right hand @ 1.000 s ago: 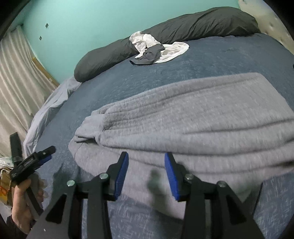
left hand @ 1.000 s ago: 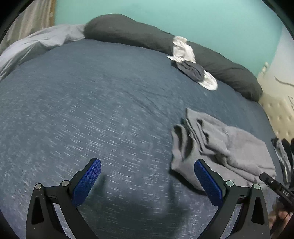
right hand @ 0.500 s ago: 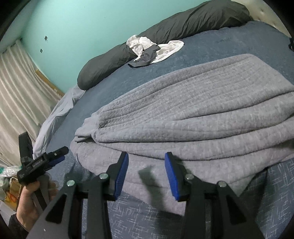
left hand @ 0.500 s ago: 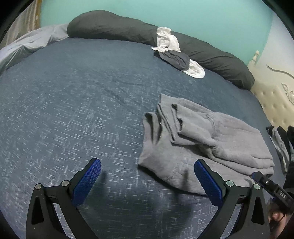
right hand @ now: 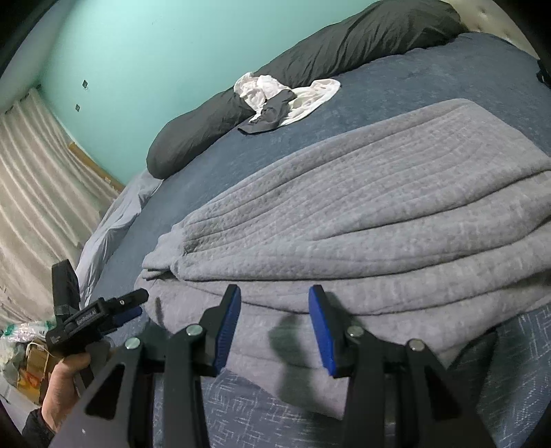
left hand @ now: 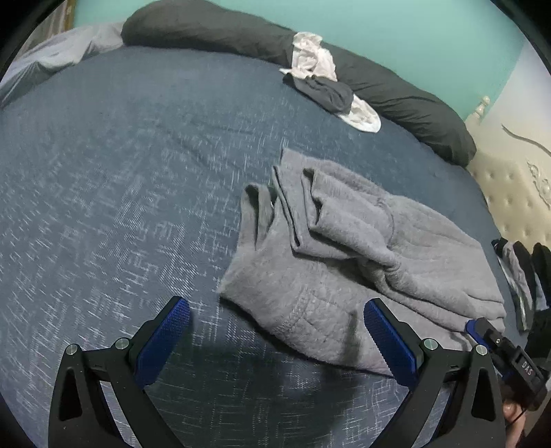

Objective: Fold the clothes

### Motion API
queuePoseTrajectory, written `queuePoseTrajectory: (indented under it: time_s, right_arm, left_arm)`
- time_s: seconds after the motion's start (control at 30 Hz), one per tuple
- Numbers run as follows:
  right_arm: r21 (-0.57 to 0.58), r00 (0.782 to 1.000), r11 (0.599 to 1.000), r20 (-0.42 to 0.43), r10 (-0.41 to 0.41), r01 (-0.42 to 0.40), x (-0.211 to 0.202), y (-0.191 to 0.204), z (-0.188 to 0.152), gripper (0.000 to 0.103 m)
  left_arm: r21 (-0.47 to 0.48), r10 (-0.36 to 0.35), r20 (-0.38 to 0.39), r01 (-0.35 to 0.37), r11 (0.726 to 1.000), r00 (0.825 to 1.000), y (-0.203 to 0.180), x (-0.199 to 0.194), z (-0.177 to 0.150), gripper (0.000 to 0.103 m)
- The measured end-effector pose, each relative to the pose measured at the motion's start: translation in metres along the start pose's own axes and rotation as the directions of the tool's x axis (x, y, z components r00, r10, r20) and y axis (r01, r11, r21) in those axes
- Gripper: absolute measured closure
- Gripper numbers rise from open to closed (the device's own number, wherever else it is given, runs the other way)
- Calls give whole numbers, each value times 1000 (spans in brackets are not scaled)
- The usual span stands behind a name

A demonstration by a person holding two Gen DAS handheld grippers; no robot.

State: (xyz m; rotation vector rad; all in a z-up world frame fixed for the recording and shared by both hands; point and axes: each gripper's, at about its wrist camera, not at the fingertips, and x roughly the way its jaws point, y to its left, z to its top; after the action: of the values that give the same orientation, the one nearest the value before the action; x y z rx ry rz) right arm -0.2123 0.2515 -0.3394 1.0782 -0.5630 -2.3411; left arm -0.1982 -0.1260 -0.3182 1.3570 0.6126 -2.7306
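Grey garment (left hand: 347,262) lies partly folded in layers on the bed (left hand: 120,193). Left gripper (left hand: 277,339) spread wide, right gripper (right hand: 273,327) narrower, both empty at its near hem; pinch 1 layer only.

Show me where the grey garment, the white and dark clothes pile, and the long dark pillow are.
grey garment (left hand: 344,275), left wrist view, middle of its crumpled top.
white and dark clothes pile (right hand: 275,100), right wrist view, dark piece.
long dark pillow (left hand: 206,31), left wrist view, left half.

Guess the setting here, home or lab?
Most likely a home bedroom. A bed with a dark blue cover, a long dark pillow against a teal wall, a tufted headboard, and curtains at the side. A grey garment lies on the bed.
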Motion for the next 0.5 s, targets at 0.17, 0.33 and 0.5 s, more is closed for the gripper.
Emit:
queuePoseTrajectory:
  time_s: [0.17, 0.33, 0.5]
  right_arm:
    - [13, 1000, 1000, 11, -3, 3, -3, -6, 1, 62]
    - [30, 1000, 1000, 14, -7, 6, -5, -12, 1, 62]
    - [38, 1000, 999, 24, -9, 8, -9, -16, 4, 62]
  left_arm:
    - [-3, -5, -10, 5, 1000, 1000, -7, 4, 0, 0]
    - [-33, -22, -34, 21, 999, 999, -6, 12, 0, 0]
    - [-98, -62, -30, 59, 993, 998, -1, 17, 2, 0]
